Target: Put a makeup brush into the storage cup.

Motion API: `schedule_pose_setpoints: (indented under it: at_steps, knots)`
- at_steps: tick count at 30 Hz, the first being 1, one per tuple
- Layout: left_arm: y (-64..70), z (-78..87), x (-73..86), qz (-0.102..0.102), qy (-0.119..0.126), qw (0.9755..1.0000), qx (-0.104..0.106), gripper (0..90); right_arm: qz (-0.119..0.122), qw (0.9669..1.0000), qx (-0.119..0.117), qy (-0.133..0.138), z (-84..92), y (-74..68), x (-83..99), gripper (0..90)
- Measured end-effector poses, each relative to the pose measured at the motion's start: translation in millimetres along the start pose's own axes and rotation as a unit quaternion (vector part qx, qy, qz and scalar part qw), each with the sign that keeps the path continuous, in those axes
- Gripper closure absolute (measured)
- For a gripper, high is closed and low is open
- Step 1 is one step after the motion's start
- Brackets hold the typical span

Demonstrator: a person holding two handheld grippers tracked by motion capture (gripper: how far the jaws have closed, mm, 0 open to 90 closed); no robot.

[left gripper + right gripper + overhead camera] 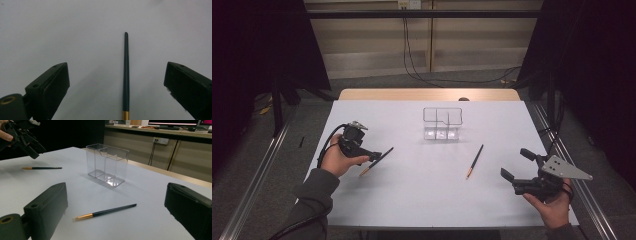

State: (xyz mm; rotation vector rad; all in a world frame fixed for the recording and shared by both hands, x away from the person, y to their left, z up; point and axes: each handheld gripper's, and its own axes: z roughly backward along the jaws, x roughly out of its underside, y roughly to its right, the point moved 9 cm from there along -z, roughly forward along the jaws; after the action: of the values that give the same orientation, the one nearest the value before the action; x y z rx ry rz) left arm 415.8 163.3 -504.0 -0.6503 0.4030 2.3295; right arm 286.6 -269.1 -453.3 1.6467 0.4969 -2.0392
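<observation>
While the right gripper (513, 166) waits wide open and empty at near right, the left gripper (377, 156), jaws spread, straddles one brush (126, 75) untouched at left; a second brush (475, 161) lies centre-right, the clear organizer (442, 123) farther.

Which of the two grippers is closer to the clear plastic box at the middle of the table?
The left gripper, by a little: it hovers over a brush ahead-left of the clear plastic box. The right gripper sits farther off, near the table's right edge.
</observation>
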Motion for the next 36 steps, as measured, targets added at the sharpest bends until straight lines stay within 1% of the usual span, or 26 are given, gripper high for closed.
schedule_pose_setpoints:
  at_steps: [1,2,4,5,6,7,8,10,11,12,13,14,17,19,20,21,23,24,27,28,29,31,34,35,36]
  knots:
    - [1.3,-1.1,3.6,-0.004,-0.019,0.9998,0.003,6.6,0.0,1.0,0.002,0.001,0.0,0.2,-0.1,4.1]
    - [1.3,-1.1,3.6,-0.004,-0.019,0.9998,0.003,6.9,0.001,1.0,0.003,0.0,0.2,0.6,-0.1,4.1]
    - [1.5,-3.2,7.4,-0.01,-0.037,0.9993,0.0,7.1,-0.003,1.0,0.004,0.001,0.2,0.3,-0.7,4.1]
    - [2.3,-4.0,9.3,-0.01,-0.046,0.9989,0.002,7.1,-0.001,1.0,0.004,0.003,0.2,0.8,-1.0,4.1]
    - [2.7,-5.0,10.6,-0.011,-0.052,0.9986,0.0,7.5,0.001,1.0,0.005,0.0,0.6,1.0,-0.7,4.1]
    - [2.2,-5.5,11.6,-0.017,-0.057,0.9982,0.0,8.2,0.0,1.0,0.004,0.0,0.5,1.0,-0.7,4.1]
    - [3.9,-6.8,13.1,-0.013,-0.063,0.9979,0.005,9.1,-0.002,1.0,0.003,0.0,0.2,0.3,-0.5,4.1]
    - [4.5,-7.8,15.2,-0.016,-0.072,0.9973,0.006,10.3,0.001,1.0,0.003,-0.001,0.3,0.5,-0.2,4.1]
    - [4.4,-8.1,15.9,-0.017,-0.075,0.997,0.002,10.3,0.001,1.0,0.003,-0.001,0.3,0.5,-0.2,4.1]
    - [3.9,-7.8,16.7,-0.023,-0.083,0.9963,0.002,11.2,-0.001,1.0,0.002,0.0,0.3,0.2,-0.3,4.1]
    - [5.4,-9.2,16.3,-0.011,-0.077,0.997,0.0,12.7,-0.001,1.0,0.006,0.001,0.4,1.2,-0.4,4.1]
    - [5.1,-8.5,17.4,-0.017,-0.086,0.9962,0.003,13.5,-0.003,1.0,0.005,0.0,0.5,1.1,-0.3,4.1]
    - [4.9,-8.2,18.0,-0.021,-0.093,0.9954,0.002,16.1,-0.001,1.0,0.001,0.001,0.6,1.1,-0.3,4.1]
    - [4.9,-8.2,18.6,-0.022,-0.096,0.9951,0.001,20.3,-0.001,1.0,0.001,0.001,0.6,1.0,-0.4,4.1]
    - [5.1,-7.1,19.7,-0.026,-0.104,0.9942,0.003,22.0,-0.001,1.0,0.0,0.001,0.5,0.9,-0.4,4.1]
    - [5.9,-7.3,20.2,-0.026,-0.104,0.9943,0.003,22.0,-0.001,1.0,0.0,0.001,0.5,0.9,-0.4,4.1]
    - [5.2,-6.8,21.2,-0.032,-0.108,0.9937,0.001,24.7,-0.001,1.0,0.001,0.001,0.5,0.9,-0.3,4.1]
    - [4.7,-7.1,21.3,-0.033,-0.106,0.9938,-0.001,26.8,-0.001,1.0,0.001,0.0,0.6,1.1,-0.2,4.1]
    - [6.5,-6.8,22.1,-0.033,-0.11,0.9934,0.006,31.8,0.001,1.0,0.002,0.0,0.7,1.7,-0.2,4.1]
    - [7.8,-7.2,22.3,-0.03,-0.11,0.9935,0.009,36.3,0.001,1.0,0.006,-0.003,0.8,2.2,0.5,4.1]
    - [8.6,-7.7,22.7,-0.029,-0.111,0.9933,0.011,36.3,0.001,1.0,0.006,-0.003,0.8,2.2,0.5,4.1]
    - [9.3,-7.9,24.6,-0.04,-0.124,0.9914,0.014,38.6,0.002,1.0,0.005,-0.003,0.6,2.1,0.5,4.1]
    - [9.9,-9.8,26.5,-0.041,-0.128,0.9908,0.013,42.0,0.002,1.0,0.005,-0.003,0.4,1.9,0.4,4.1]
    - [10.5,-10.8,26.8,-0.041,-0.128,0.9908,0.016,42.9,0.003,1.0,0.006,-0.003,0.5,2.1,0.5,4.2]
    - [10.9,-10.9,27.9,-0.041,-0.133,0.99,0.017,44.3,0.003,1.0,0.005,-0.003,0.4,2.0,0.4,4.2]
